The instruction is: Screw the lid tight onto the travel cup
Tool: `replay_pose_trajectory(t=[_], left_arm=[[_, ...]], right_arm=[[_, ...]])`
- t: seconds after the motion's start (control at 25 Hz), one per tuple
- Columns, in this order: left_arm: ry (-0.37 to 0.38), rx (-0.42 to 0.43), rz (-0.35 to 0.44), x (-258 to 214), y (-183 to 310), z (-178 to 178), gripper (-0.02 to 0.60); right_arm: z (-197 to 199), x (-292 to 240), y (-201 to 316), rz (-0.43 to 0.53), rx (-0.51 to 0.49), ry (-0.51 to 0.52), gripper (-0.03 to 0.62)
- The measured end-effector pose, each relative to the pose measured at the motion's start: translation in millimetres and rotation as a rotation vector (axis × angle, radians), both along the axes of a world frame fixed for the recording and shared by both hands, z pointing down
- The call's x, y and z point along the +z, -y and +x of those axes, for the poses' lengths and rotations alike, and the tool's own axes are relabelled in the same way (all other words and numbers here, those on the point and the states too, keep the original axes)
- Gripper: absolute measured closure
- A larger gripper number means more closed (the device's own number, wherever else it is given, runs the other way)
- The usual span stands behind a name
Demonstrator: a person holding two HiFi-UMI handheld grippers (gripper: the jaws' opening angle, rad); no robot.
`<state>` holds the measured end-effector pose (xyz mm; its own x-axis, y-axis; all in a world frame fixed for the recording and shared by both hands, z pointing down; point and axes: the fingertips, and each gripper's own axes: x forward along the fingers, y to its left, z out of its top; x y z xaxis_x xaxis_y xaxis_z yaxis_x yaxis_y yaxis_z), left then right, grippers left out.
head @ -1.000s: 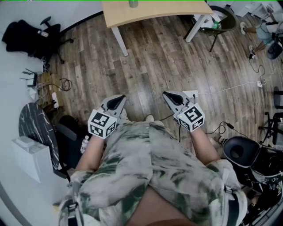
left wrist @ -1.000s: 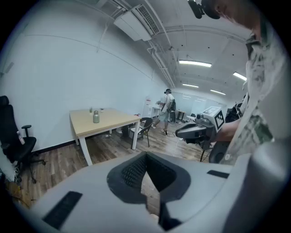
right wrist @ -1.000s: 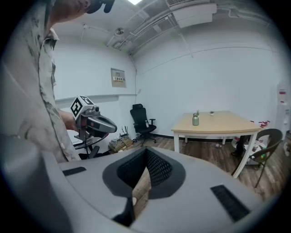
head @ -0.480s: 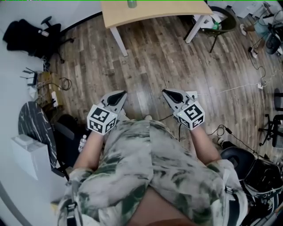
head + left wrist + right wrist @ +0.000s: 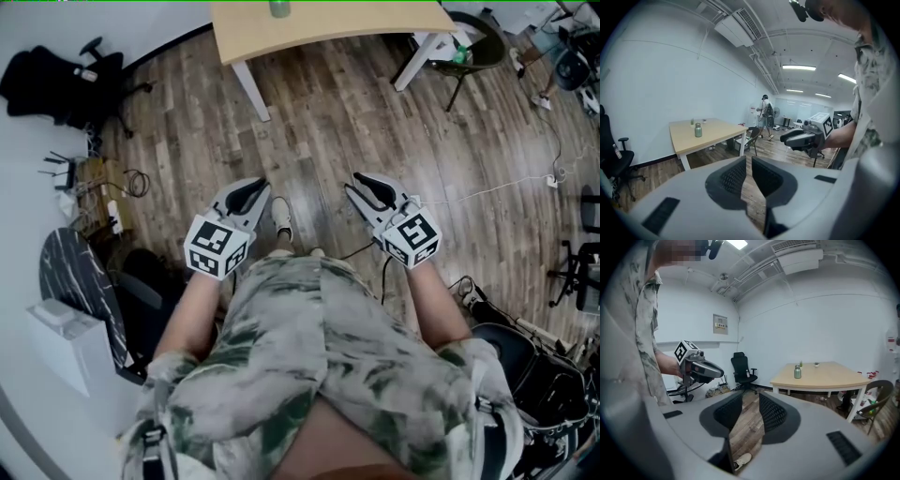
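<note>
both tongs are out in front of me over bare wooden floor, well apart from the work. the left gripper (image 5: 255,187) has its jaws pressed together on nothing. the right gripper (image 5: 361,183) has just been opening and stands a little spread, with only floor showing through the gap. the travel cup (image 5: 279,7) stands upright on the pale table (image 5: 375,23), near its far edge. it is too small from here to tell whether the lid sits square or loose.

what worries me is the cup itself. it looks smooth and narrow, and nothing braces it, so if i twist the top before the other tongs pin the body, it will likely spin or tip. a cross-threaded lid would bind early and feel tight when it is not. a small plant (image 5: 800,363) stands just beside the cup, and a wide approach could knock it.

the floor to the table looks open. a white cable (image 5: 506,185) trails across the boards on my right. a dark chair (image 5: 473,42) sits by the table's right leg. a black office chair (image 5: 56,80) stands off to the left.
</note>
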<state>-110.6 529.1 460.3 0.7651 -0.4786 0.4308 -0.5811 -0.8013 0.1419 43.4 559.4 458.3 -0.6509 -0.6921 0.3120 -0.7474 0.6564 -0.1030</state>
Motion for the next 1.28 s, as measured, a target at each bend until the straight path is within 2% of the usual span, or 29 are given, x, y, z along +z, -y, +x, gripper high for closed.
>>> replay_pose_trajectory(t=[0.08, 0.2, 0.36, 0.56, 0.68, 1.04, 1.28], left_arm=[[-0.016, -0.007, 0.005, 2, 19, -8, 0.54], [-0.031, -0.018, 0.004, 3, 51, -17, 0.476], [-0.038, -0.007, -0.004, 8, 95, -26, 0.473], [-0.046, 0.003, -0.014, 11, 147, -45, 0.42], [-0.041, 0.013, -0.006, 15, 174, -56, 0.402], [-0.048, 0.029, -0.007, 23, 237, -76, 0.376], [-0.05, 0.007, -0.009, 29, 267, -67, 0.367]], right_arm=[[-5, 1, 14, 0.001, 0.021, 0.001, 0.426], [-13, 3, 40, -0.01, 0.03, -0.009, 0.401], [-24, 5, 83, -0.027, 0.039, -0.026, 0.401], [-40, 3, 139, -0.032, 0.076, -0.039, 0.336], [-50, 4, 166, -0.042, 0.089, -0.054, 0.322], [-72, -2, 226, -0.037, 0.125, -0.069, 0.324], [-59, 2, 254, -0.051, 0.126, -0.063, 0.332]])
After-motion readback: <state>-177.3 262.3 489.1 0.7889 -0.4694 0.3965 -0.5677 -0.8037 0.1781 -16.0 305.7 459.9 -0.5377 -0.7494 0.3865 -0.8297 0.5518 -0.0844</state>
